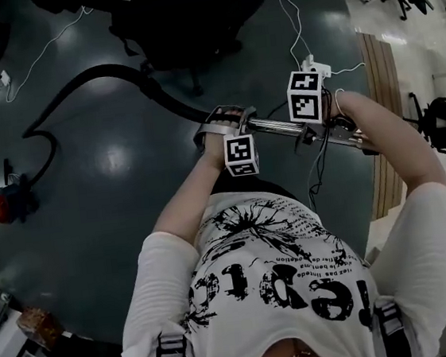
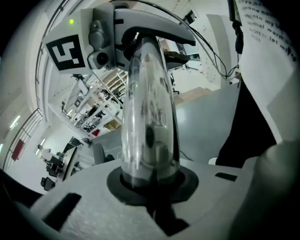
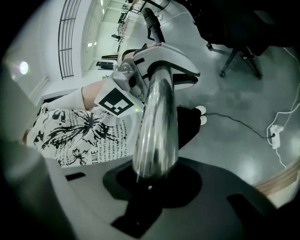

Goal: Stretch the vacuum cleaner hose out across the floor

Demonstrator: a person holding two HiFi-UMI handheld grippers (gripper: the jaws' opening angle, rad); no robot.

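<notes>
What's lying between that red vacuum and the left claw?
The black hose, snaking over the floor to the metal tube that the left claw grips; the head view shows it.

Tube (image 1: 277, 125) partly behind right gripper (image 1: 318, 125), chair (image 1: 181, 18) cropped

Lab workshop, stocked shelves (image 2: 105, 89), office chair (image 1: 181, 18)

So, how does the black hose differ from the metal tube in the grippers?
The hose is matt black; the metal tube is shiny chrome. The hose bends in a loose curve; the metal tube is straight. Most of the hose lies on the floor; the metal tube is held above it, with the left gripper and right gripper both shut on it. Shared: both are round and appear joined end to end.
</notes>
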